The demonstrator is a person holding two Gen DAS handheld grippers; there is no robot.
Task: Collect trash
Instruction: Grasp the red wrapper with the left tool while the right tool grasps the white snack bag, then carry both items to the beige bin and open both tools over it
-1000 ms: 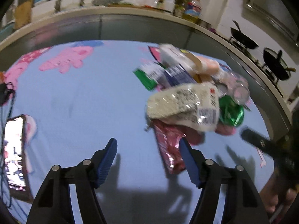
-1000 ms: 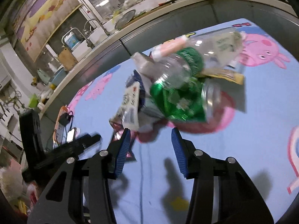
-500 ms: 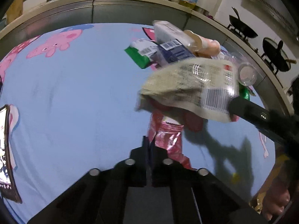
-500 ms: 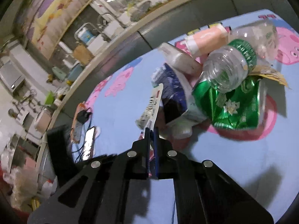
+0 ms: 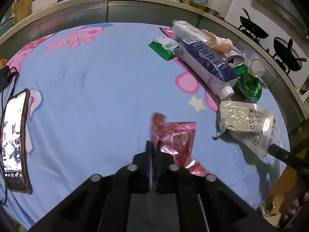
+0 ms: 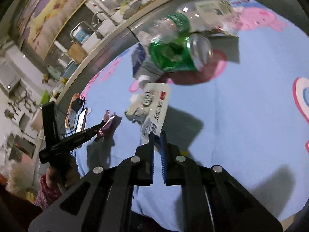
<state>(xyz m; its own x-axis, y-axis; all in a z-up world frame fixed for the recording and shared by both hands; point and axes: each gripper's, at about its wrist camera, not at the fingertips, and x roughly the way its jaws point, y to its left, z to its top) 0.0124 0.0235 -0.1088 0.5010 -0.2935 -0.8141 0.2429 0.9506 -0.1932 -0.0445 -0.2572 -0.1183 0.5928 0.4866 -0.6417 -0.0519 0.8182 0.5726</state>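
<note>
My left gripper [image 5: 153, 145] is shut on a red foil wrapper [image 5: 173, 137] and holds it above the blue cloth. It also shows in the right wrist view [image 6: 109, 123], pinched by the left gripper [image 6: 98, 129]. My right gripper [image 6: 156, 135] is shut on a white printed snack bag [image 6: 152, 106], lifted off the cloth. That bag shows at the right of the left wrist view [image 5: 249, 123]. The rest of the pile lies beyond: a blue-and-white carton [image 5: 208, 61], a green can [image 6: 173, 56], a clear bottle [image 6: 193, 15].
A blue cartoon-print cloth [image 5: 96, 87] covers the table. A phone [image 5: 14, 141] lies at its left edge with cables. A green packet [image 5: 164, 47] and a peach tube [image 5: 222, 42] lie in the pile. A counter with sink and stove pans [image 5: 253, 31] runs behind.
Both grippers closed from open: the left on the red wrapper, the right on the white bag. Both pieces have been pulled up and away from the pile, uncovering the carton.
</note>
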